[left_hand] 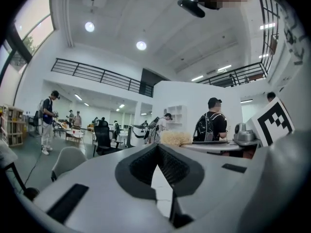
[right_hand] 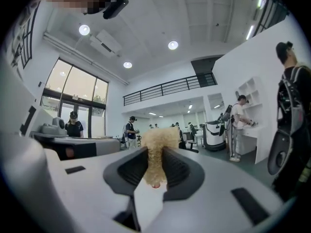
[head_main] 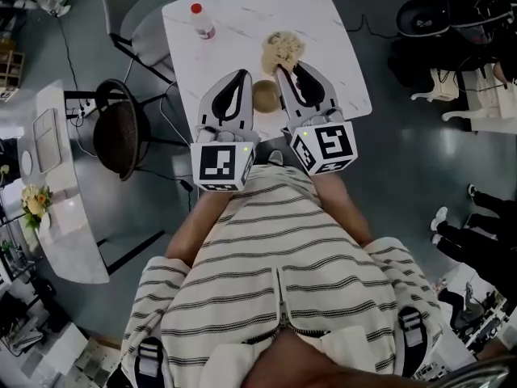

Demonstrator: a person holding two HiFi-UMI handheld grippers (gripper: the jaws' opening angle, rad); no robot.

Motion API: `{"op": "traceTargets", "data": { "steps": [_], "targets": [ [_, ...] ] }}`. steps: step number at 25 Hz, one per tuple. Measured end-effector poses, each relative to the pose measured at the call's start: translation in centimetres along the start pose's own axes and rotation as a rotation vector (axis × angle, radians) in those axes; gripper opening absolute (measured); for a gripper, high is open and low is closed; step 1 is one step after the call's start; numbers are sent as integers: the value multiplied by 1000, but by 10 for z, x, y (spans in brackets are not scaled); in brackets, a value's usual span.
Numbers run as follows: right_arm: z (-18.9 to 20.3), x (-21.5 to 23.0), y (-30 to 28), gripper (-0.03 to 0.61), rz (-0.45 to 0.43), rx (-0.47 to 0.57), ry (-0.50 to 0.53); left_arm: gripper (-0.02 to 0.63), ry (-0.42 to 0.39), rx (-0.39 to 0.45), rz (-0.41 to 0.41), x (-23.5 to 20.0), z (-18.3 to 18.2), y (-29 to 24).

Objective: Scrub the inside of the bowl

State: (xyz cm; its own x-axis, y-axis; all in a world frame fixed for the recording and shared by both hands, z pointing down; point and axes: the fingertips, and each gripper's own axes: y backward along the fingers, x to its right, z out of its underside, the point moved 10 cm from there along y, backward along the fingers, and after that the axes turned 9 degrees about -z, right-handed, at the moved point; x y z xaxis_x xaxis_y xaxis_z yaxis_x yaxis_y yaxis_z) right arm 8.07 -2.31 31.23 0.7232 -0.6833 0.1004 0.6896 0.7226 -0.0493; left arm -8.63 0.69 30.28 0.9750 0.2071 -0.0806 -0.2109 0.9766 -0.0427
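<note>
The work surface is a white marble-pattern table [head_main: 242, 23].

**Left gripper** [head_main: 241, 74]: positioned above the table's near edge. In the left gripper view, the left gripper's [left_hand: 158, 148] jaws are brought together at the tips with nothing between them.

**Right gripper** [head_main: 283, 69]: positioned just beside the left one, also above the near edge. In the right gripper view, the right gripper's [right_hand: 155, 152] jaws are clamped on a beige fibrous scrubber [right_hand: 159, 139]. In the head view, the scrubber [head_main: 281, 50] projects past the jaw tips toward the middle of the table.

**Bowl** [head_main: 265, 95]: a small, round, tan bowl close to the near edge of the table, between the two grippers. The scrubber is near the bowl, on its far side, and is not inside it. Contact between the bowl and either gripper cannot be determined.

**Other items:**
- A clear bottle with a red cap [head_main: 201, 21] stands near the far-left corner of the table.
- A black mesh chair [head_main: 121, 128] stands off the table's left edge.
- A grey chair [head_main: 137, 14] stands beyond the far-left corner.
</note>
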Motion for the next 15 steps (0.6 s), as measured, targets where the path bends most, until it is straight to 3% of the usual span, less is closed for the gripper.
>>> {"op": "traceTargets", "data": {
  "steps": [15],
  "targets": [
    [-13,-23,9,97,-12,44,80,6,1,59,-81,-3,-3,22]
  ]
}}
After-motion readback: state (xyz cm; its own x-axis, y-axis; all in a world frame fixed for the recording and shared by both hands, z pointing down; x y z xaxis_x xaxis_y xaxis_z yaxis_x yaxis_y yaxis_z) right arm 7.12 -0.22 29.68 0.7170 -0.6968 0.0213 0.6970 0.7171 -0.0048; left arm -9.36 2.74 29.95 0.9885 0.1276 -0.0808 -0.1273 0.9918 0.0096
